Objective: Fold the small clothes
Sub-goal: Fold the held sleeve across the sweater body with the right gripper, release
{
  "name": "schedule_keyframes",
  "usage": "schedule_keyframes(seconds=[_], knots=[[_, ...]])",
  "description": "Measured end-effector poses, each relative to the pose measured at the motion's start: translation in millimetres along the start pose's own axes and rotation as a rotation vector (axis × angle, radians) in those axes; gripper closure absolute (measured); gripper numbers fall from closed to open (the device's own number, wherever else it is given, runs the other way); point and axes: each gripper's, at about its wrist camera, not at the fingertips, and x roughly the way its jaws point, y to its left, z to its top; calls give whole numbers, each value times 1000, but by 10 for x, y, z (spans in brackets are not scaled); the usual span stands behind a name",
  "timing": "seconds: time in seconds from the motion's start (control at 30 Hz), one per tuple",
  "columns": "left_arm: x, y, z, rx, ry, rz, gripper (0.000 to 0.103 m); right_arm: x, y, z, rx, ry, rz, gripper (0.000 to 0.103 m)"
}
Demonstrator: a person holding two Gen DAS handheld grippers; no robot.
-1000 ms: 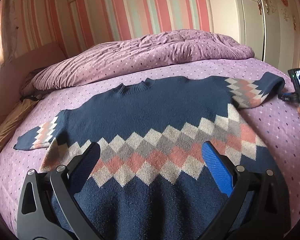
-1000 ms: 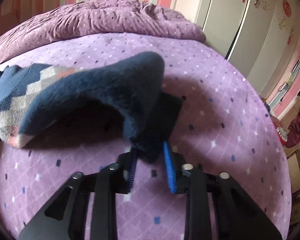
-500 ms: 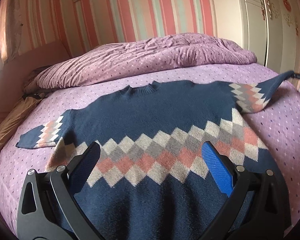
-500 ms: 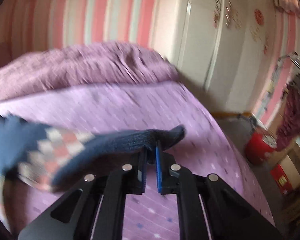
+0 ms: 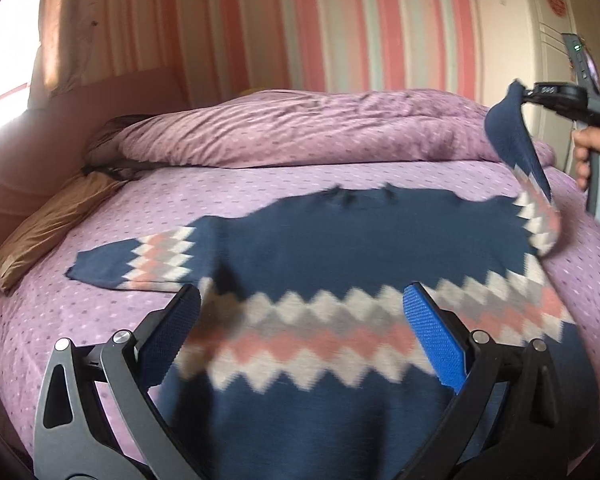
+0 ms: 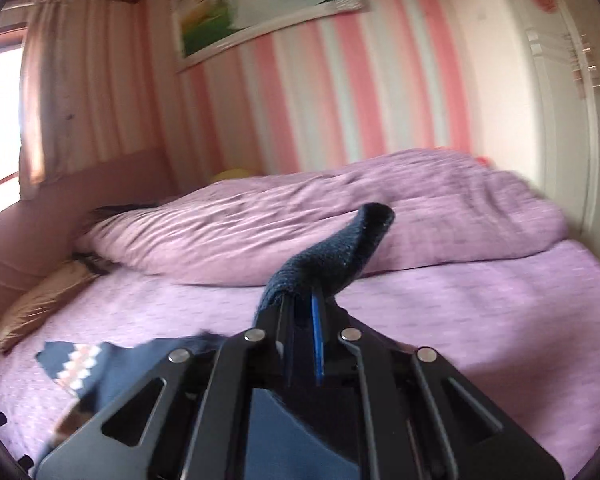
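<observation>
Jaws: right gripper [image 6: 302, 312] clamps lifted sweater [image 5: 340, 248] sleeve; left gripper [image 5: 300, 312] spread.

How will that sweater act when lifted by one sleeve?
Probably floppy: the sleeve droops from the right gripper while the sweater body lies flat on the bed. The thick knit may drag. The left gripper hovers open.

Home bedroom, bed [image 5: 260, 208] under a dotted purple sheet, rumpled purple duvet [image 5: 320, 128] toward twelve o'clock, pink striped wallpaper [image 6: 300, 92], framed picture [image 6: 260, 4] above, curtained window [image 6: 80, 92] at ten o'clock, white wardrobe [image 6: 560, 100] at two o'clock
</observation>
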Motion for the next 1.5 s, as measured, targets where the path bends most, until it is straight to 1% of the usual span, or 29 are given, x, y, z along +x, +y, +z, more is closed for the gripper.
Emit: schedule_keyframes(seconds=[0.03, 0.13, 0.23, 0.33, 0.43, 0.47, 0.53, 0.6, 0.63, 0.7, 0.73, 0.77, 0.83, 0.87, 1.0, 1.03, 1.1, 1.13, 1.17, 1.2, 1.27, 1.33, 1.4, 1.5], knots=[[51, 131, 26, -10, 1, 10, 3, 165, 218, -61, 0, 13, 26, 96], [206, 438, 83, -36, 1, 33, 3, 523, 709, -248, 6, 45, 81, 96], [389, 716, 141, -49, -7, 53, 3, 892, 1286, -535, -11, 82, 145, 96], [576, 945, 189, -42, -15, 69, 3, 1183, 1736, -843, -34, 127, 191, 96], [733, 1171, 218, -51, -12, 76, 3, 1462, 2165, -1133, -90, 176, 202, 96], [775, 1240, 224, -57, -12, 83, 3, 1576, 2330, -1292, -118, 201, 205, 96], [868, 1349, 235, -64, -6, 101, 3, 1641, 2453, -1502, -139, 235, 208, 95], [948, 1431, 250, -71, -1, 114, 3, 1761, 2593, -1777, -187, 290, 194, 89], [998, 1461, 265, -73, 6, 123, 3, 1790, 2612, -1868, -207, 308, 193, 86], [1074, 1496, 290, -76, 9, 132, 3, 1753, 2626, -1932, -230, 311, 189, 10], [1127, 1507, 307, -84, 17, 138, 3, 1637, 2589, -1898, -224, 269, 196, 7], [1184, 1505, 324, -93, 28, 133, 3, 1506, 2540, -1841, -210, 236, 208, 7], [1275, 1465, 351, -102, 41, 131, 3, 1301, 2374, -1675, -168, 196, 238, 8], [1318, 1427, 364, -100, 41, 133, 3, 1189, 2300, -1610, -157, 166, 226, 8], [1571, 1171, 416, -69, 60, 120, 3, 853, 1942, -1419, -142, 112, 177, 8], [1656, 1084, 429, -60, 64, 109, 3, 776, 1825, -1396, -135, 110, 168, 8], [1788, 972, 445, -71, 93, 58, 3, 699, 1680, -1365, -129, 114, 147, 8], [1850, 907, 455, -85, 99, 15, 3, 654, 1605, -1359, -128, 114, 137, 8], [1900, 868, 462, -91, 114, 0, 3, 620, 1557, -1358, -125, 113, 129, 8], [1952, 836, 469, -99, 137, 4, 3, 573, 1479, -1361, -115, 114, 120, 8], [1977, 853, 456, -119, 148, 5, 3, 505, 1365, -1378, -92, 128, 118, 8], [1954, 940, 424, -110, 139, 38, 3, 460, 1307, -1423, -90, 141, 109, 8], [1915, 1125, 364, -91, 127, 87, 3, 431, 1307, -1468, -107, 161, 95, 8], [1842, 1475, 271, -78, 107, 150, 3, 375, 1408, -1508, -137, 167, 104, 8]])
